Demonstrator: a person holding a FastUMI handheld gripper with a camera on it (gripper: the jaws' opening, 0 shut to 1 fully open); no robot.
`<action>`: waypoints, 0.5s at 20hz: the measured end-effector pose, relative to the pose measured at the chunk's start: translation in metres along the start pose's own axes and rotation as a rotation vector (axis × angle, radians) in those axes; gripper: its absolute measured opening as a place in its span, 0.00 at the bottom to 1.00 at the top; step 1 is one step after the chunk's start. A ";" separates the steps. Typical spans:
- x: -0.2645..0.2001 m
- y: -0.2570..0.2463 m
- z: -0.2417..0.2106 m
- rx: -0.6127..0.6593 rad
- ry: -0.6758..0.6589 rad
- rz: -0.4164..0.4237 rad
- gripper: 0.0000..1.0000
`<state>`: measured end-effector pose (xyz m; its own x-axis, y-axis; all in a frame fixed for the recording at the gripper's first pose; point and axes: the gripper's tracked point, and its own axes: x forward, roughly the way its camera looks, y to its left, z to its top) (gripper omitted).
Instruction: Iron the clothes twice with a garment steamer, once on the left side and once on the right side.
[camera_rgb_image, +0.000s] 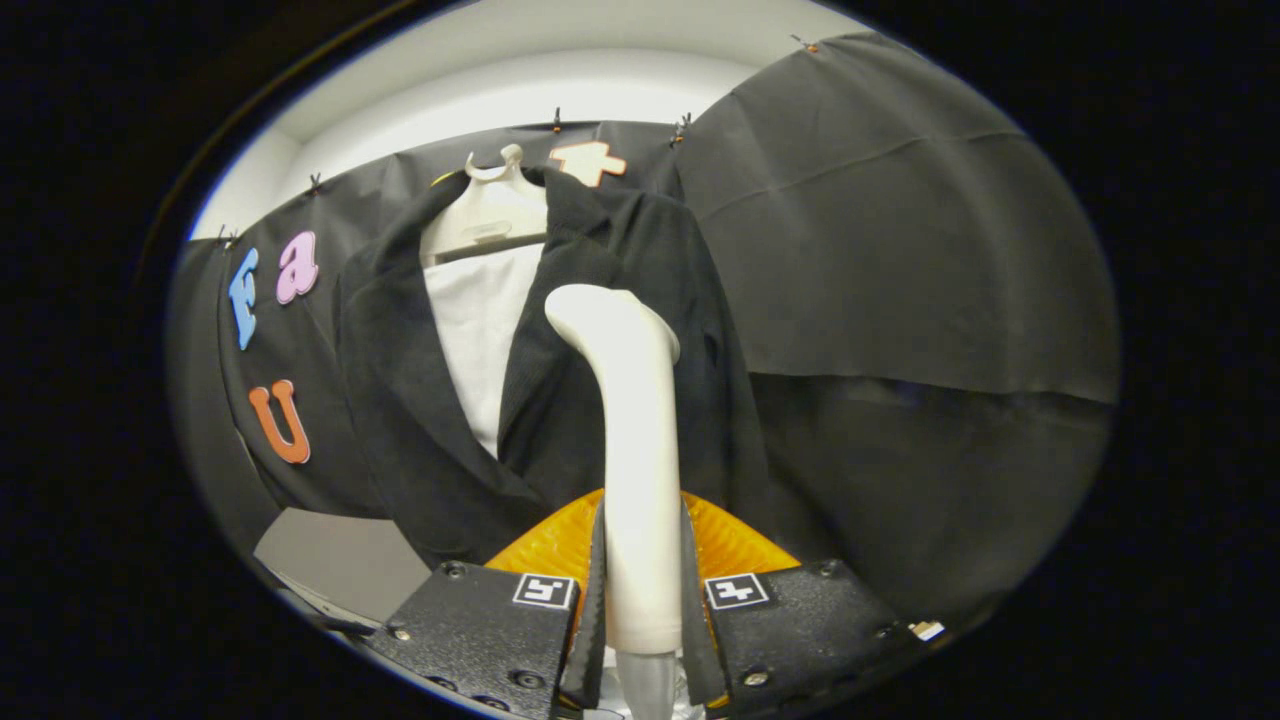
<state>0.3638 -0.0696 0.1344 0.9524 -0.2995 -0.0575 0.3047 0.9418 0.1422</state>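
- Garment steamer, a white plastic handheld one with a slim upright handle and a rounded, bent head, is standing between the two fingers of the gripper, its head rising well beyond them.
- Both fingers are pressing against the lower handle from either side, so the gripper is clamping the steamer.
- An orange ribbed piece is showing behind the fingers on both sides of the handle; what it belongs to I cannot tell.
- A grey stub is continuing below the white handle, between the finger bases.
- A black textured jacket with wide lapels is hanging beyond the steamer on a white plastic hanger, which is hooking over the top edge of the dark cloth wall.
- A white shirt is showing inside the open front of the jacket, between the two lapels.
- The steamer head is sitting in front of the jacket's right-hand front panel, beside the lapel edge; whether it is touching the fabric I cannot tell.
- A flat grey surface is lying below the jacket's hem, near the wall's lower edge and beside the gripper body.
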 end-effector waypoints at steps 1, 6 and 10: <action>-0.001 0.002 -0.006 -0.005 0.008 0.000 0.35; -0.002 0.009 -0.037 -0.026 0.055 -0.002 0.34; -0.002 0.012 -0.064 -0.041 0.094 -0.005 0.35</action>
<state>0.3653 -0.0477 0.0731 0.9450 -0.2905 -0.1504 0.3069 0.9464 0.1007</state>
